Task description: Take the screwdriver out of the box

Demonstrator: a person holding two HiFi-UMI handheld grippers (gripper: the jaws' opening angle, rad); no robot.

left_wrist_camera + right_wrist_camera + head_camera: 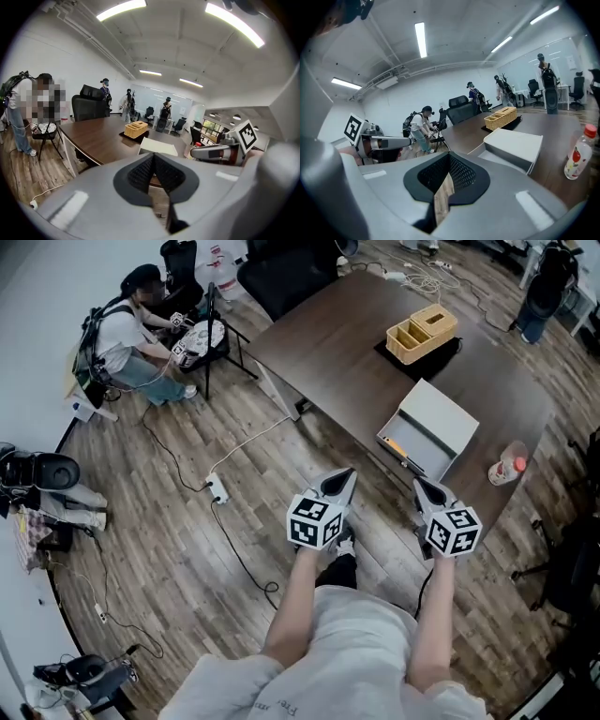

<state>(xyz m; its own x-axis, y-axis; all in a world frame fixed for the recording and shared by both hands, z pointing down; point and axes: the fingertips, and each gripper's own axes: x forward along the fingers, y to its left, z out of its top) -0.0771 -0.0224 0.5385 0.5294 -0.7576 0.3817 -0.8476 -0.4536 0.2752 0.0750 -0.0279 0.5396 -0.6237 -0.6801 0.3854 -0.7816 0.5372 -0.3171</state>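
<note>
A white box (433, 426) lies open at the near edge of the dark brown table (328, 343); its lid is raised at the back. Inside, along the front wall, lies the screwdriver (399, 450) with an orange handle. My left gripper (341, 481) and right gripper (427, 491) are side by side over the floor, just short of the table edge and pointing at the box. Both are shut with nothing in them. The left gripper view has the box (158, 146) ahead of its shut jaws. In the right gripper view the box (514, 143) is ahead to the right.
A wicker basket (422, 332) sits on a black mat further back on the table. A plastic bottle (506, 468) with a red cap stands right of the box. Cables and a power strip (217, 489) lie on the wooden floor. A person (136, 338) sits at the far left.
</note>
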